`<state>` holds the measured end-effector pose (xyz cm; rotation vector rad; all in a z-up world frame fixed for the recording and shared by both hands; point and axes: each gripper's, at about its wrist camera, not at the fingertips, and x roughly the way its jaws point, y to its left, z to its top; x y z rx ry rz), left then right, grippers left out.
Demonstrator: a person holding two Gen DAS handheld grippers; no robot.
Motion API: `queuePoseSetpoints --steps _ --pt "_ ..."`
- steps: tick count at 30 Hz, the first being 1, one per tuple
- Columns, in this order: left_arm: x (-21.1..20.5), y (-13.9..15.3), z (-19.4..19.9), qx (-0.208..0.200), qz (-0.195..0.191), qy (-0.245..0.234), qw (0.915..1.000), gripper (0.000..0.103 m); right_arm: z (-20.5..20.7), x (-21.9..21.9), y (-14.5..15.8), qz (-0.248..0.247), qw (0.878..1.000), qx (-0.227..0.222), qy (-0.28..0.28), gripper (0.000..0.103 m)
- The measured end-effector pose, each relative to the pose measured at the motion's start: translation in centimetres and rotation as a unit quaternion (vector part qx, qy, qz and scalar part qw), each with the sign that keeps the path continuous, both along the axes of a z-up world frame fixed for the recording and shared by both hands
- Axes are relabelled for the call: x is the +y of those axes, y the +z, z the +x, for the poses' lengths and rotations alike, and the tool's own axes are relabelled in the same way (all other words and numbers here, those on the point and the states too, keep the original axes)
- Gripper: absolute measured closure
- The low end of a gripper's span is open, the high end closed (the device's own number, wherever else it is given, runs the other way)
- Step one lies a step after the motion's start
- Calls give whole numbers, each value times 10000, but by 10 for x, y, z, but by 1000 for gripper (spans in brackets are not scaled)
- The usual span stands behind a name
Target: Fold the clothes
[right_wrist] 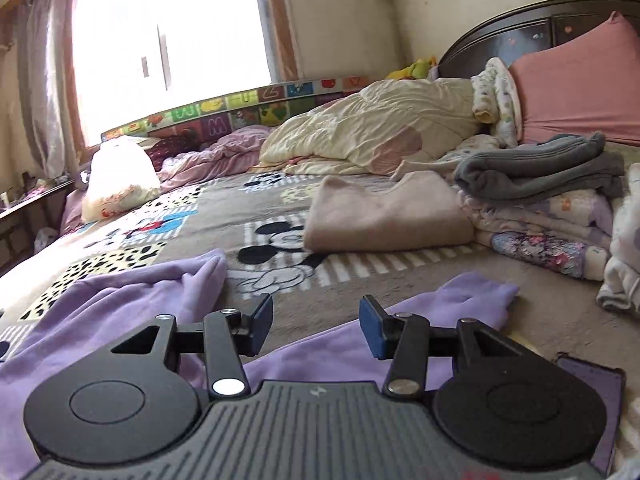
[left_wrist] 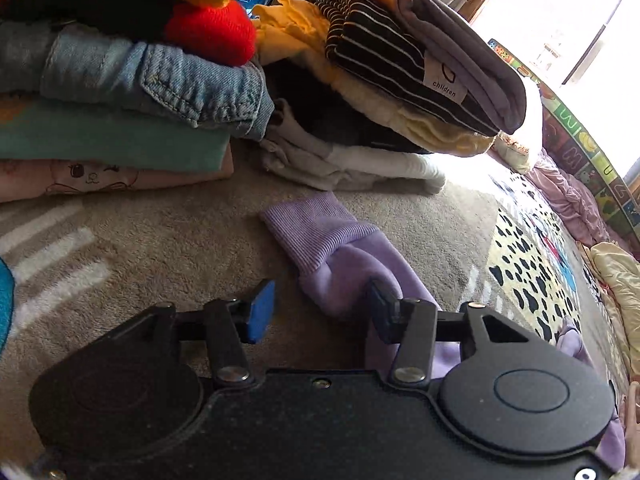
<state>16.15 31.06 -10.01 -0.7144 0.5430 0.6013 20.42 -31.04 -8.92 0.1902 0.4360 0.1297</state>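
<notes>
A lilac garment lies spread on the patterned bed cover. In the left wrist view its ribbed cuff and sleeve (left_wrist: pixel 336 248) run toward the camera, and my left gripper (left_wrist: pixel 320 312) stands open over the sleeve, the right finger touching the fabric. In the right wrist view the garment's body (right_wrist: pixel 120 296) and another sleeve end (right_wrist: pixel 476 292) lie under and around my right gripper (right_wrist: pixel 316 324), which is open with bare cover between its blue pads.
Two stacks of folded clothes stand ahead of the left gripper: denim (left_wrist: pixel 160 76) on the left, striped dark items (left_wrist: pixel 420 64) on the right. A folded beige sweater (right_wrist: pixel 384 212), a grey towel pile (right_wrist: pixel 540 168), a cream quilt (right_wrist: pixel 372 128) and a pink pillow (right_wrist: pixel 580 80) occupy the bed.
</notes>
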Motion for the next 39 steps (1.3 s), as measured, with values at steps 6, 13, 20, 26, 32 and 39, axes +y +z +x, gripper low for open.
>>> queuePoseSetpoints --steps 6,13,20,26,32,39 --pt "3 -6 18 -228 236 -363 9988 91 -24 128 -6 -407 9682 100 2467 54" --pt "-2 38 -2 -176 1700 -9 9853 92 -65 229 -21 -1771 8962 161 4064 54" --pt "17 23 -27 -153 1148 256 9929 71 -65 226 -2 -1421 9054 -192 3996 54" --pt "-61 24 10 -338 1453 -2017 9680 61 -64 244 -10 -1521 8896 -74 4305 53" --pt "-110 11 39 904 2666 -1937 9398 55 -66 229 3 -1432 8932 110 4261 53" --pt "-170 41 38 177 2547 -2723 9277 55 -45 126 0 -491 9605 90 2736 53"
